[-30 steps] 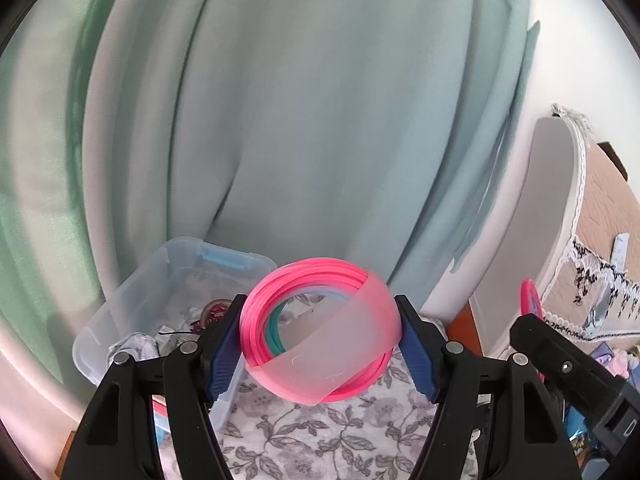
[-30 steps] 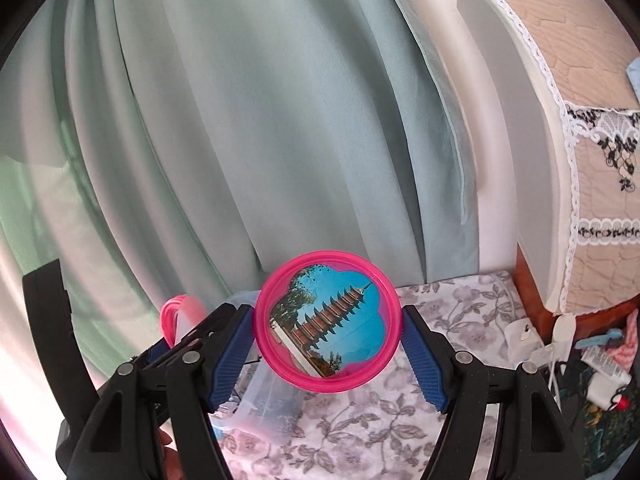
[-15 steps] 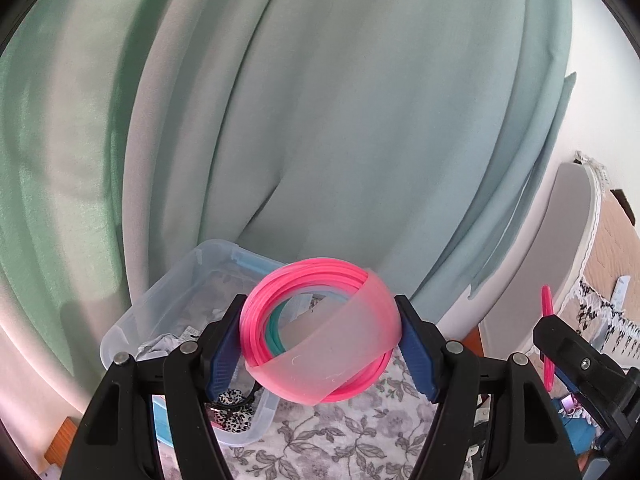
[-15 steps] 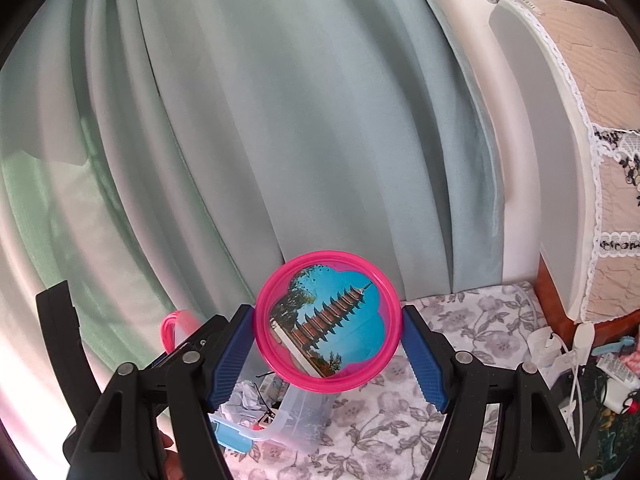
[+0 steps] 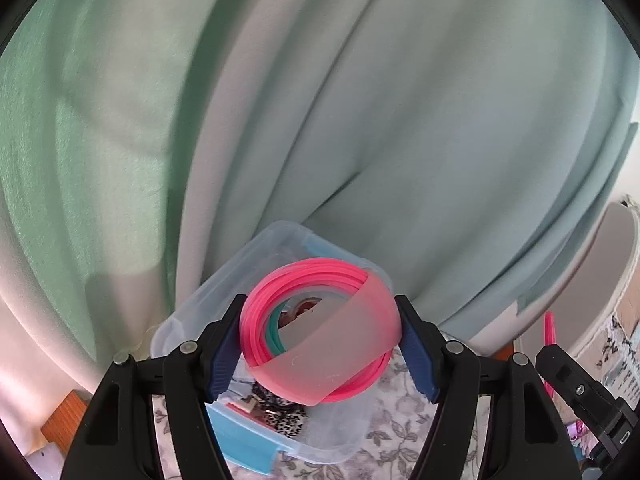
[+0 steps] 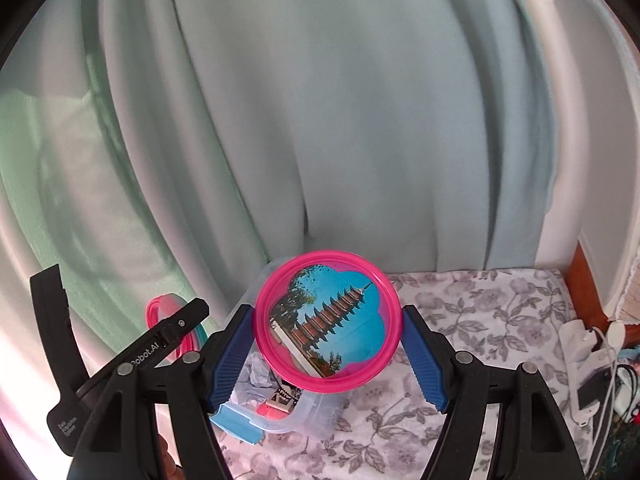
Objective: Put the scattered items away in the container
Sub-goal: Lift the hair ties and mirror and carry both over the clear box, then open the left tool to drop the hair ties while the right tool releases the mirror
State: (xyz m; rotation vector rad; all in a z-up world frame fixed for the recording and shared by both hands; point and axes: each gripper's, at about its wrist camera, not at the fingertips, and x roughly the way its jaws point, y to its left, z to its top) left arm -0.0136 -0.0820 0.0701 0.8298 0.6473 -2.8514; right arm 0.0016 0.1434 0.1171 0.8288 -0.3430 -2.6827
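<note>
Two grippers hung before a green curtain [image 5: 280, 120], above a floral cloth [image 6: 480, 320] bearing a clear box [image 5: 208, 300] near its curtain-side edge. Left gripper [image 5: 320, 340] was clamped on a coil [image 5: 320, 336] of pink bands over the box. Right gripper [image 6: 328, 344] gripped a pink disc [image 6: 328, 320] with a pagoda picture.

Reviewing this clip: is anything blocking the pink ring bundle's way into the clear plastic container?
Nothing visible does. The left gripper holds the ring bundle in front of the open-topped container, which already holds some small items. The right gripper, off to one side, carries a pink pagoda-picture disc.
</note>
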